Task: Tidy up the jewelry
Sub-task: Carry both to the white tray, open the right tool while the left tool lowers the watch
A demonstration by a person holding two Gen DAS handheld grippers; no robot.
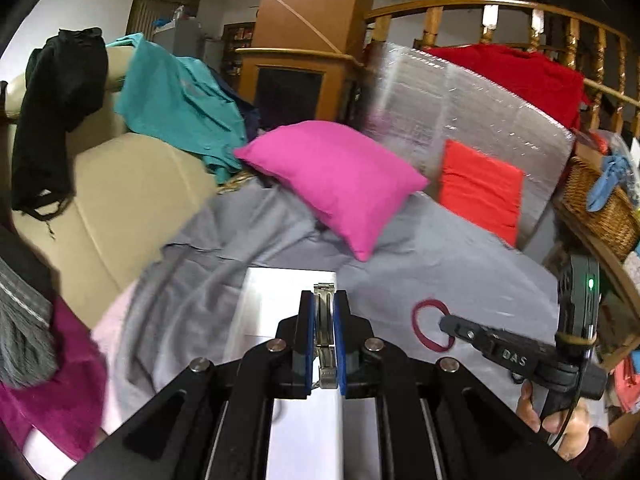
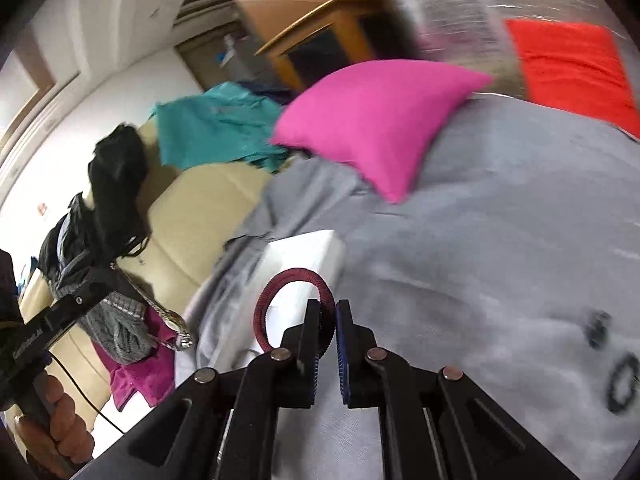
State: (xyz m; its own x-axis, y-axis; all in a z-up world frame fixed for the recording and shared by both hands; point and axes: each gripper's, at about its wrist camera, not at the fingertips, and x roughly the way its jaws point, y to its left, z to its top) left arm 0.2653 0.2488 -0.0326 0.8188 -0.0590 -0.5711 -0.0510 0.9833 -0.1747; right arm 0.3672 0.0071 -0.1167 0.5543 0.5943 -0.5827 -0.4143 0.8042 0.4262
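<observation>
Your left gripper (image 1: 324, 312) is squeezed shut on a silver metal watch (image 1: 324, 336). The watch stands up between the blue pads, so it cannot slip out while you carry it. Your right gripper (image 2: 329, 316) is squeezed shut too. It pinches a dark red bangle (image 2: 292, 280) by one edge, and the rest of the ring sticks out free. Both pieces hang in the air above a white box (image 1: 288, 304) that sits on the grey sheet (image 1: 460, 248). I think the box is where the jewelry goes. A pink pillow (image 1: 340, 184) lies well behind the box, so it is not in your way. Some small dark things (image 2: 620, 376) lie on the sheet at your right, but they are too blurry to tell. Your two grippers are near each other, so mind they don't bump.
</observation>
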